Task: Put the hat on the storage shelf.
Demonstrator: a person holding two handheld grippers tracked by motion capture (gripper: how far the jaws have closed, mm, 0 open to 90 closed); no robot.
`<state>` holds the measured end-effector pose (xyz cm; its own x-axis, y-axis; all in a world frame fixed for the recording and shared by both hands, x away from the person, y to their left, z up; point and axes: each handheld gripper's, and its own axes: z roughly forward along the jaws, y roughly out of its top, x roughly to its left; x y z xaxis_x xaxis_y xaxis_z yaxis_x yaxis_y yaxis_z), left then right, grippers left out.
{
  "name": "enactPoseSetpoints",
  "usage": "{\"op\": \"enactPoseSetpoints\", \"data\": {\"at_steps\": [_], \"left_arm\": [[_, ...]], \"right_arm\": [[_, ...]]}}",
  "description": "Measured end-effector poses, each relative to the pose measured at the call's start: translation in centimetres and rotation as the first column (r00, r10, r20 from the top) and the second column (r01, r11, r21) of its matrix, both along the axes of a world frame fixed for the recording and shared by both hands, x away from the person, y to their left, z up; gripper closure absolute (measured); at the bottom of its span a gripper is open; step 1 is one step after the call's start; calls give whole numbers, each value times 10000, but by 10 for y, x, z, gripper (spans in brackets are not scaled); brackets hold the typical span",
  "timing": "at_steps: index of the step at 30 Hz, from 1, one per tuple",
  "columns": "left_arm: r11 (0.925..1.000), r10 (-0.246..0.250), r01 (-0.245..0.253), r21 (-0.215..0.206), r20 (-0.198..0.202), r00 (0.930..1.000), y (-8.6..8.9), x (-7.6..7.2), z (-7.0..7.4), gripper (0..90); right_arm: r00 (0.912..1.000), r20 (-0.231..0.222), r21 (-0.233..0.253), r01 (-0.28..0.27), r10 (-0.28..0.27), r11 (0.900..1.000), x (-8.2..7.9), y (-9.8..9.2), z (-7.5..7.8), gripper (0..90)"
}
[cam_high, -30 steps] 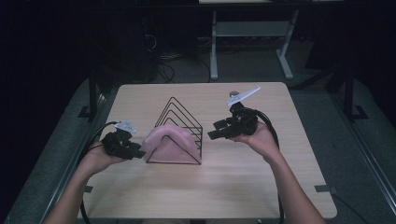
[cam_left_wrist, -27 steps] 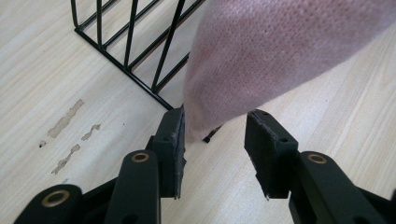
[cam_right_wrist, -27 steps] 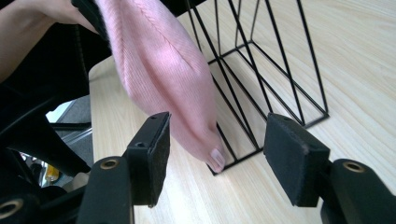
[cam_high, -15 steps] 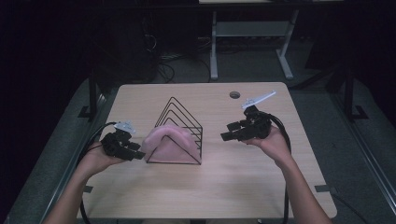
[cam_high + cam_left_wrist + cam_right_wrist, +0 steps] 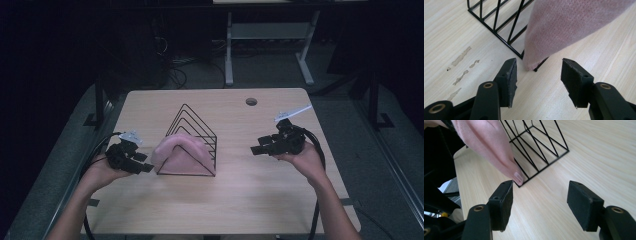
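Soft pink knit cloth (image 5: 179, 152) drapes a glossy black wire rack (image 5: 197, 131) on a matt pale wood table (image 5: 240, 195).

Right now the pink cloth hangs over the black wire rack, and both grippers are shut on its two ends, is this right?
Not quite. The pink cloth does hang over the black wire rack, but the left gripper and right gripper are open and hold nothing, as both gripper views show.

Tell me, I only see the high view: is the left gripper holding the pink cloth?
Observer: No. In the left gripper view the left gripper is open, and the pink cloth hangs just ahead of its pads.
Operator: Is the other one open too?
Observer: Yes, the right gripper stands open with nothing between its pads.
Operator: Does the cloth reach the table?
Observer: Its corner comes down by the black wire rack's base.
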<state>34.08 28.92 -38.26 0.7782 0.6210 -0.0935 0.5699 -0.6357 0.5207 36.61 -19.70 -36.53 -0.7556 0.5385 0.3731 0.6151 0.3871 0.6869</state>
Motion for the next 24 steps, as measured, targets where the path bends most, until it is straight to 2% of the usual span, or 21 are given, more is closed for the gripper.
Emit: {"op": "enactPoseSetpoints", "data": {"at_steps": [7, 9, 12, 16, 21, 24], "left_arm": [[9998, -26, 28, 200, -134, 9999, 4, 0, -1, 431], [9999, 135, -133, 104, -124, 9998, 5, 0, -2, 425], [9998, 83, -81, 186, -108, 9999, 7, 1, -2, 411], [9998, 150, -150, 92, 35, 9999, 7, -1, -3, 394], [9995, 310, -311, 71, 40, 9995, 9, -4, -6, 375], [9994, 343, -343, 8, 185, 9992, 8, -9, -8, 372]], "right_arm": [[9992, -209, -234, 327, -332, 9992, -5, -18, -11, 365], [9987, -250, -243, 442, -448, 9987, -7, -23, -15, 362], [9971, -285, -243, 696, -703, 9973, -11, -32, -20, 361], [9918, -437, -224, 1191, -1199, 9926, -16, -48, -32, 347], [9865, -653, -53, 1502, -1502, 9886, -25, -62, -40, 327], [9838, -682, -221, 1646, -1657, 9861, -30, -68, -44, 325]]}}
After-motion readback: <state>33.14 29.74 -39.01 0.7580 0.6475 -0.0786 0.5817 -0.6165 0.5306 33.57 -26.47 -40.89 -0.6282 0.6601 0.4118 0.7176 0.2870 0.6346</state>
